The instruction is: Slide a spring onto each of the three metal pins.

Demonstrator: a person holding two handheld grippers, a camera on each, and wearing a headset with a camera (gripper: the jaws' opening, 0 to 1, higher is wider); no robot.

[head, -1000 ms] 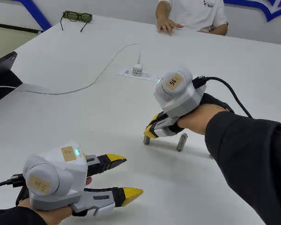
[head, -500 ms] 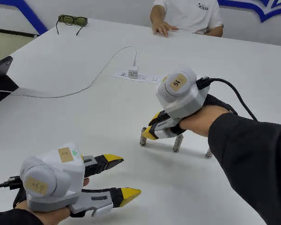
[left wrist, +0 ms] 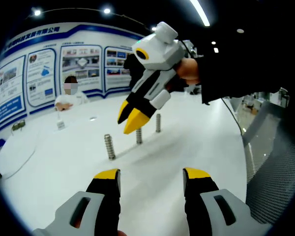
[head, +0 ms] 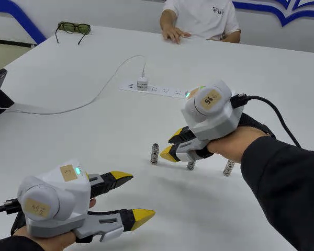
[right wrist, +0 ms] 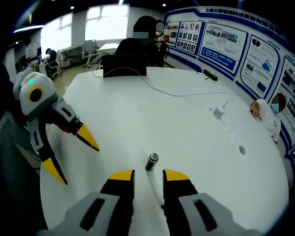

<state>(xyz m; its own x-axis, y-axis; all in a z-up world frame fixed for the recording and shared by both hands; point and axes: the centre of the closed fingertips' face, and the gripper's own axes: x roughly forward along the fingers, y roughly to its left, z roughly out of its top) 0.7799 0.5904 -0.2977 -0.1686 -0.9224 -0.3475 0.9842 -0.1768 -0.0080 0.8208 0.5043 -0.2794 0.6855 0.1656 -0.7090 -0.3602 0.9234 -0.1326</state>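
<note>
"White bench (head: 83,130) all round. What are you holding?"
"Nothing. My right fingers (right wrist: 122,178) are slightly apart, first spring (right wrist: 151,161) upright just ahead; second spring (head: 191,165) and third spring (head: 228,167) stand beside. Left fingers (left wrist: 107,175) wide, empty, well back."
"Next?"
"Press each down straight, I'd judge, without tipping it."

Desk (head: 214,219) plain white. Left gripper (head: 138,194): white-grey shell, black jaws, yellow tips, tan label, green light. Right gripper (head: 168,148): same colours. Springs (head: 155,153) silvery grey, ribbed coils. Sleeve (head: 282,178) black. Power strip (head: 157,89), cable (head: 94,99) white. Glasses (head: 72,27) at far left corner dark green.
</note>
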